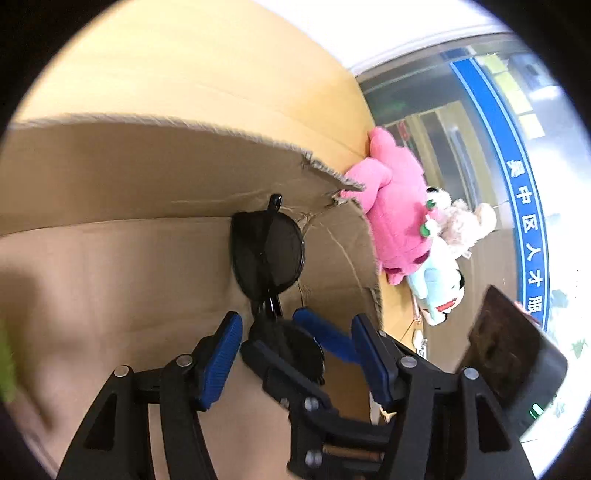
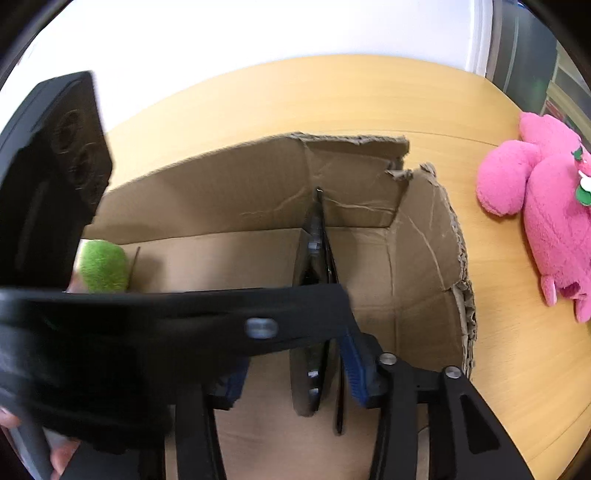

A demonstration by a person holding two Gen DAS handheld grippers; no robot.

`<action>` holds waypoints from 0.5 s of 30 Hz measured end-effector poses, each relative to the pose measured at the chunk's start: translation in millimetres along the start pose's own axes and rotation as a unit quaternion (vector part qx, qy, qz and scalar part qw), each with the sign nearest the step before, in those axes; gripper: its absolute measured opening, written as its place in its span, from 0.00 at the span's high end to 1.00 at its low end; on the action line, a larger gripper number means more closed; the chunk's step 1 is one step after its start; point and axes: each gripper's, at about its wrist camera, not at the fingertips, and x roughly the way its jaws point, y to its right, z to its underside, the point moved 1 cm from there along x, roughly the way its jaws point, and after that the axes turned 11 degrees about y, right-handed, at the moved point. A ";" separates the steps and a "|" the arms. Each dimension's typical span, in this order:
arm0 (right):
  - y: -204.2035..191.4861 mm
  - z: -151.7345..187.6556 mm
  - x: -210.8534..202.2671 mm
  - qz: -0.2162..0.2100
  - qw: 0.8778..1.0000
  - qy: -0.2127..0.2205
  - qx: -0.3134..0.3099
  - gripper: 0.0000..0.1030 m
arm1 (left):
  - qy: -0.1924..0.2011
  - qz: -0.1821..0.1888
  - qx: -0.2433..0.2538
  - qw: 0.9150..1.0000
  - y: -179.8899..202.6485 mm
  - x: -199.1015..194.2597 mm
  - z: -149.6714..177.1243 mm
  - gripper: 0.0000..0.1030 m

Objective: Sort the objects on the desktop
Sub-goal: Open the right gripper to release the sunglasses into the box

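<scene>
Black round-lensed sunglasses (image 1: 267, 254) hang inside the torn brown cardboard box (image 1: 147, 177), loosely between the left claw's (image 1: 295, 354) spread blue pads, so they'd best be lowered flat before backing away; right claw (image 2: 291, 373) likewise gapes.

Both views are bright and evenly lit, with black fisheye corners and straight lines bowed near the rim; the white wall (image 2: 258, 29) behind my tabletop (image 2: 332, 96) is blown out to near pure white; the cardboard box (image 1: 147, 177) is softly shaded on its inner wall, with smeared, out-of-focus patches at the left of the left view; the sunglasses (image 1: 267, 251) carry a faint sheen on the lens and stay fairly sharp; my left tool (image 2: 110, 325), crossing the right view close to the lens, is a dark, motion-blurred mass; the pink plush (image 2: 546, 206) is stretched at the edge.
</scene>
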 end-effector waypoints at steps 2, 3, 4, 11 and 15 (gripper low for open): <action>-2.0 2.1 -7.3 -0.006 1.000 0.006 -0.001 0.50 | 0.015 -0.012 0.011 1.000 1.7 -21.7 1.6 0.41; -2.5 3.1 -13.8 -0.009 1.000 0.012 -0.001 0.49 | 0.026 -0.019 0.017 0.999 3.6 -36.8 3.8 0.41; -2.9 3.7 -20.1 -0.010 1.000 0.019 -0.003 0.43 | 0.035 -0.022 0.023 0.999 5.6 -45.0 0.8 0.41; -5.4 8.1 -90.8 -0.020 0.995 0.091 -0.043 0.21 | 0.149 -0.092 0.126 0.977 45.4 -140.6 36.1 0.40; -5.8 20.5 -134.3 -0.036 0.989 0.123 -0.071 0.09 | 0.223 -0.104 0.174 0.953 63.2 -215.4 84.6 0.39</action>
